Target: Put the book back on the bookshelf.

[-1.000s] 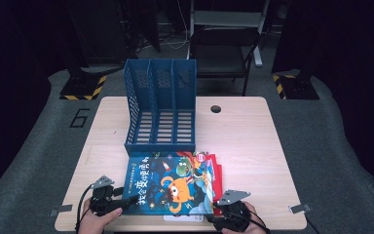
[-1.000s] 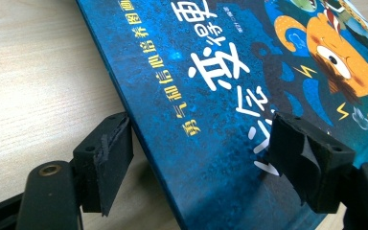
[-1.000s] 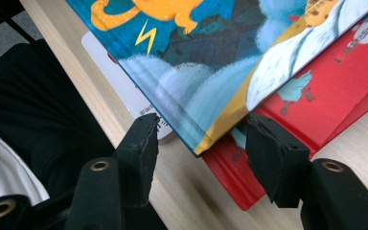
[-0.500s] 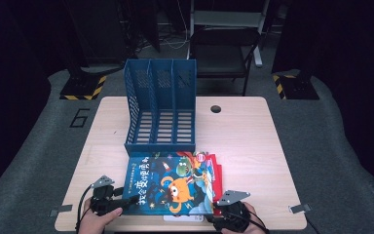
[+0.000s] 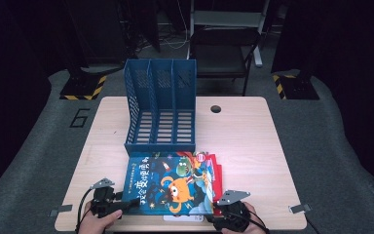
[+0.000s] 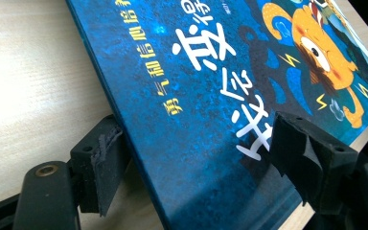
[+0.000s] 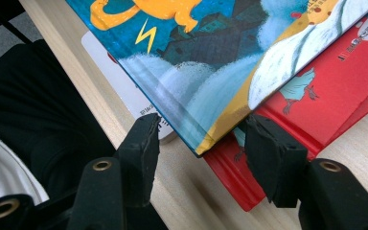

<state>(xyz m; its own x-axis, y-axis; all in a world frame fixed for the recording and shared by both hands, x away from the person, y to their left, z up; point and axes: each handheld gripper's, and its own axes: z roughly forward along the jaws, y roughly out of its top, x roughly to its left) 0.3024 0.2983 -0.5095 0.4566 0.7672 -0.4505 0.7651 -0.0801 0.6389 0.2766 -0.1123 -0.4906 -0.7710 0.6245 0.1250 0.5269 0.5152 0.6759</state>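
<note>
A stack of picture books lies at the front of the wooden table (image 5: 243,141), with a blue book (image 5: 173,184) showing an orange creature on top. Red books (image 5: 217,170) stick out at its right. My left gripper (image 5: 111,204) is at the stack's near left corner. In the left gripper view its jaws stand wide apart, with the blue cover (image 6: 206,86) and its spine edge between them (image 6: 196,158). My right gripper (image 5: 230,214) is at the near right corner. It is open, straddling the blue book's corner (image 7: 196,110) and the red book (image 7: 326,81).
A blue three-slot file holder (image 5: 160,107) stands upright just behind the books, open side toward me. A white flat item (image 7: 120,81) lies under the stack at the table's front edge. The tabletop has a cable hole (image 5: 216,108). A black chair (image 5: 224,48) stands beyond the table.
</note>
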